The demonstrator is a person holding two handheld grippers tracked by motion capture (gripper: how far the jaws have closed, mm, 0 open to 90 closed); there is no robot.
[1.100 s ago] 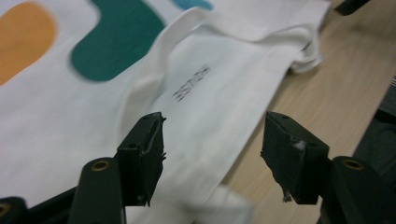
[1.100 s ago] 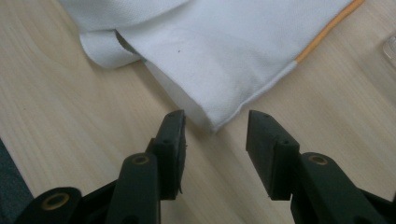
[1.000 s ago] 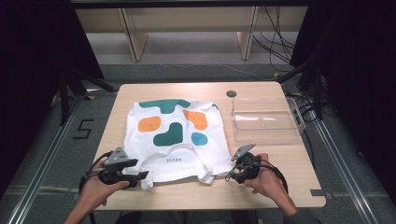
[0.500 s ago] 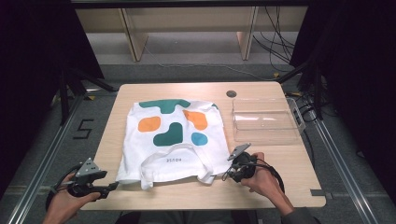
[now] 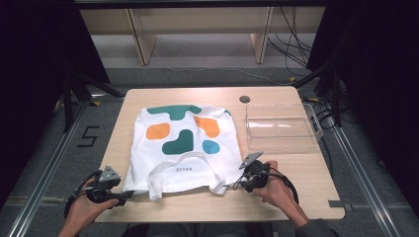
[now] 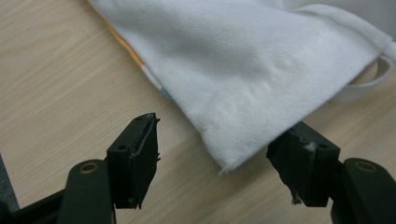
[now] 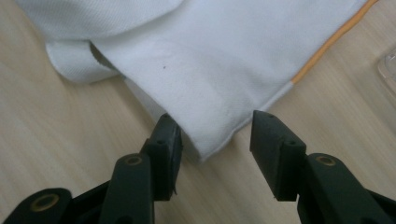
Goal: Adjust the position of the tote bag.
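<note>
White tote bag point(image 5: 180, 145) with teal and orange blobs lies flat on the worktop point(image 5: 296, 197), handles toward the person, clear tray point(image 5: 280, 129) just beside it on the right. Left hand-held gripper point(image 5: 123, 194) at the bag's near left corner, jaws spread and just been opening, corner between them, not pinched. Right hand-held gripper point(image 5: 236, 185) at the near right corner, jaws also just been opening, released, corner lying between them.

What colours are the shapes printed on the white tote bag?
Dark green, orange and blue blobs on the tote bag, clearest in the high view.
</note>
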